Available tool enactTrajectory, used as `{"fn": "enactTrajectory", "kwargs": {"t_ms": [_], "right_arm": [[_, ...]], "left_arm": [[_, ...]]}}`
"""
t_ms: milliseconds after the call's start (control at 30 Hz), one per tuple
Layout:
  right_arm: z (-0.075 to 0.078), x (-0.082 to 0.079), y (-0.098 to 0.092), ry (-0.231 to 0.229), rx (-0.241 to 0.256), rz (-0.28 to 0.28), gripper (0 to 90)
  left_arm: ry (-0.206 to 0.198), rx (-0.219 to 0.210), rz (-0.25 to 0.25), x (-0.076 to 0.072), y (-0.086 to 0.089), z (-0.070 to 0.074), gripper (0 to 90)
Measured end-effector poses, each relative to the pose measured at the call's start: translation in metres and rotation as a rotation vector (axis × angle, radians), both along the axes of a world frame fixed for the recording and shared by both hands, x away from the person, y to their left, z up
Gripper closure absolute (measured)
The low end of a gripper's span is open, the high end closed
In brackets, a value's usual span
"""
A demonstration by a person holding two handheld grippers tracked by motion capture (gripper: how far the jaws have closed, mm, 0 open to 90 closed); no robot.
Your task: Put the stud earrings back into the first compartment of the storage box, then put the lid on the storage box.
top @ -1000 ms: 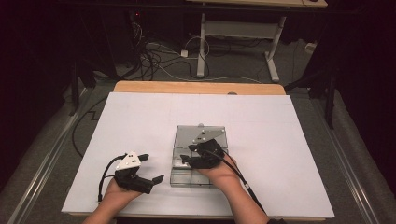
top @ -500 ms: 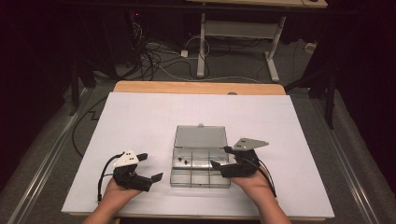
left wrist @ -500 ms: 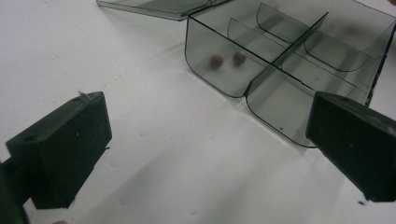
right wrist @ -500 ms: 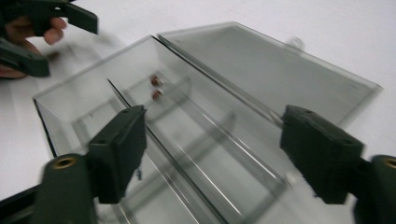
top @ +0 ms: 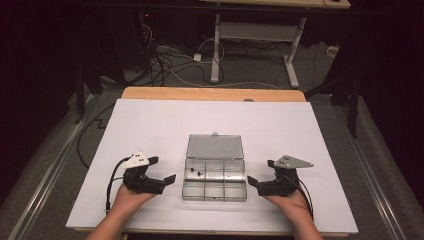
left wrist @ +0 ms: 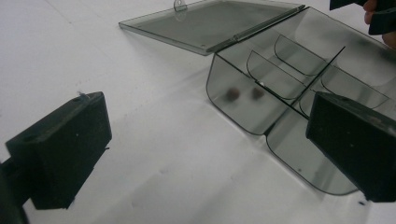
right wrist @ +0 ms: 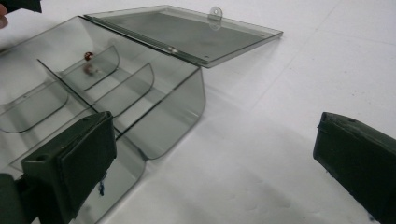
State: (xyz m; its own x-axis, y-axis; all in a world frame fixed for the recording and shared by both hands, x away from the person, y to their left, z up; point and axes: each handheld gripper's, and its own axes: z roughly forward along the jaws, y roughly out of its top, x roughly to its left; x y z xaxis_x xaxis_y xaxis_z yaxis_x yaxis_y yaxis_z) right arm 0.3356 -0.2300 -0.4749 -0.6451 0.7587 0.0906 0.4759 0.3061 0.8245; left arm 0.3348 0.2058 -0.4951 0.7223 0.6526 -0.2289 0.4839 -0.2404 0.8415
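- High view: clear plastic compartment box (top: 215, 179) sits lid-open near the front middle of the white table sheet (top: 150, 125), its lid (top: 215, 147) folded flat back, away from the person, so every cell is reachable from above.
- Left gripper (top: 167, 181) rests on the sheet just left of the box, right gripper (top: 252, 181) just right of it; both point inward at the box, neither touching it. Looks like a flanking rest pose, nothing carried.
- Two small dark beads (top: 195, 173) lie in the back-left cell; other cells look empty.
- Left gripper view: jaws stand wide apart, nothing between them. Box (left wrist: 289, 93) is ahead and to the right, the beads (left wrist: 243, 93) behind its near curved wall, the lid (left wrist: 210, 23) lying flat on the sheet beyond.
- Right gripper view: jaws likewise spread wide and empty; box (right wrist: 116, 98) ahead-left, the beads (right wrist: 88, 63) in the far cell, the lid (right wrist: 187, 30) flat with its small latch tab up.
- Surface: plain white sheet over a wooden tabletop (top: 210, 93), matte, bare apart from the box.
- Room: dark, with tangled cables (top: 165, 65) on the floor and a white desk frame (top: 255, 45) behind.
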Motion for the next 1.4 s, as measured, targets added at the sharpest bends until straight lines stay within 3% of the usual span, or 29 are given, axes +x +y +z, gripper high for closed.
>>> {"fn": "enactTrajectory", "kwargs": {"t_ms": [133,233,400,500,767,833,967,1133,1400], "right_arm": [[0.0,0.004,0.003,-0.014,-0.011,-0.003,0.0],[0.004,0.009,0.008,-0.017,-0.014,-0.009,0.0],[0.011,0.026,0.017,-0.04,-0.003,-0.023,0.0],[0.014,0.038,0.023,-0.038,-0.003,-0.032,0.0],[0.014,0.072,0.037,0.026,-0.013,-0.061,0.3],[0.013,0.079,0.041,0.082,0.013,-0.048,3.6],[0.009,0.087,0.054,0.128,-0.002,-0.03,5.3],[0.004,0.094,0.06,0.162,0.022,-0.049,10.3],[-0.006,0.099,0.058,0.264,0.073,-0.068,12.2]], "left_arm": [[-0.001,-0.015,-0.001,0.013,-0.006,0.003,0.0],[0.024,-0.016,-0.01,0.026,-0.013,0.006,0.0],[0.05,-0.042,-0.012,0.048,-0.024,0.009,0.0],[0.054,-0.036,-0.012,0.057,-0.031,0.011,0.0],[0.073,-0.013,-0.002,0.083,-0.047,0.009,0.0],[0.093,-0.015,0.004,0.087,-0.049,0.006,0.3],[0.13,-0.014,-0.001,0.09,-0.053,-0.001,0.3],[0.135,-0.039,-0.012,0.09,-0.056,-0.003,3.7],[0.132,-0.041,-0.027,0.088,-0.058,-0.002,5.3]]}}
